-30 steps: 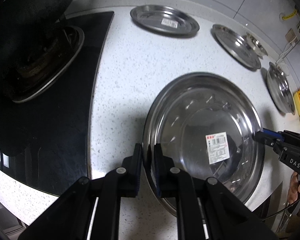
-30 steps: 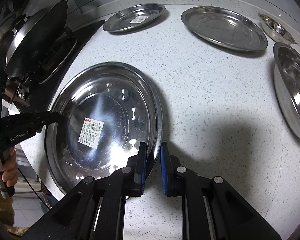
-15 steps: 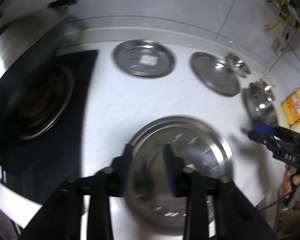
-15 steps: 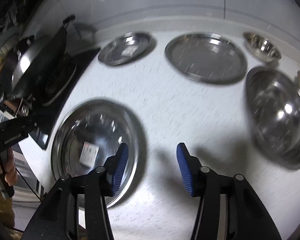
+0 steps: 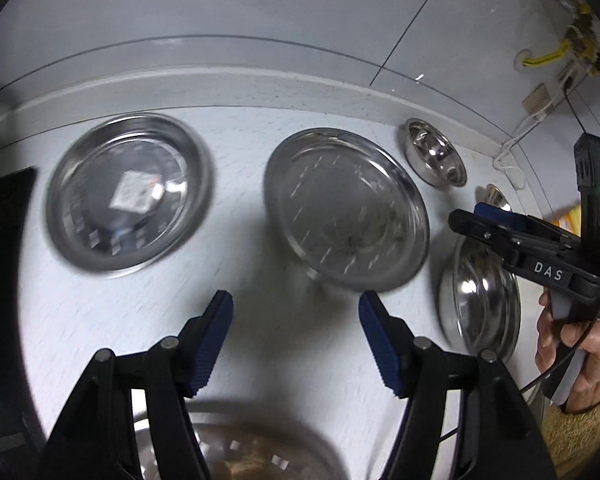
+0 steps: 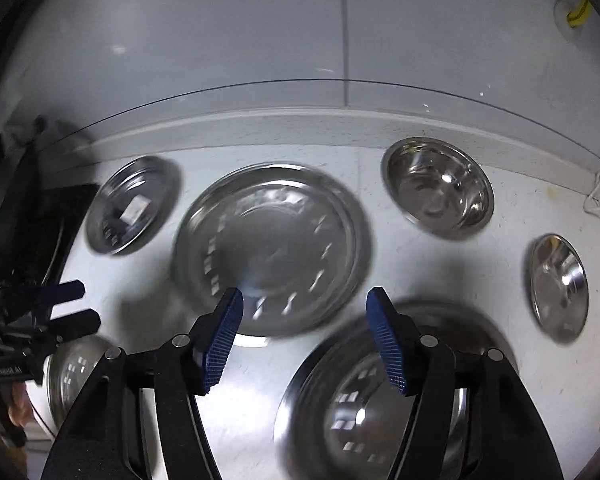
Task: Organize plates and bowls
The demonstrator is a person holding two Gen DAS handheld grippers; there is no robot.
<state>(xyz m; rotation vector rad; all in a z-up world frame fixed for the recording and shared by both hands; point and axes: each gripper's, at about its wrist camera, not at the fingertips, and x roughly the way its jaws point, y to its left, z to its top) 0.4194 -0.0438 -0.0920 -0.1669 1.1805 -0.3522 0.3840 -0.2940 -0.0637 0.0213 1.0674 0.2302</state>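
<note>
Steel plates and bowls lie on a white speckled counter (image 5: 244, 128). My left gripper (image 5: 296, 340) is open and empty above bare counter, short of a labelled plate (image 5: 128, 192) and a plain plate (image 5: 344, 212). The big plate (image 5: 260, 456) lies under its fingers. My right gripper (image 6: 304, 336) is open and empty, over the near edge of the plain plate (image 6: 272, 248) and above a large bowl (image 6: 380, 400). The labelled plate (image 6: 132, 208) is at its far left. Two small bowls (image 6: 440, 188) (image 6: 560, 284) stand at the right.
The black stove (image 5: 4, 208) is at the left edge. A tiled wall (image 6: 300, 40) rises behind the counter. White cables (image 5: 512, 152) hang at the far right. The right gripper shows in the left wrist view (image 5: 500, 220), over the large bowl (image 5: 480, 300).
Both grippers have let go of the big plate's rim, opened wide, and lifted and moved forward toward the plates at the back. The big plate now lies below and behind them.
</note>
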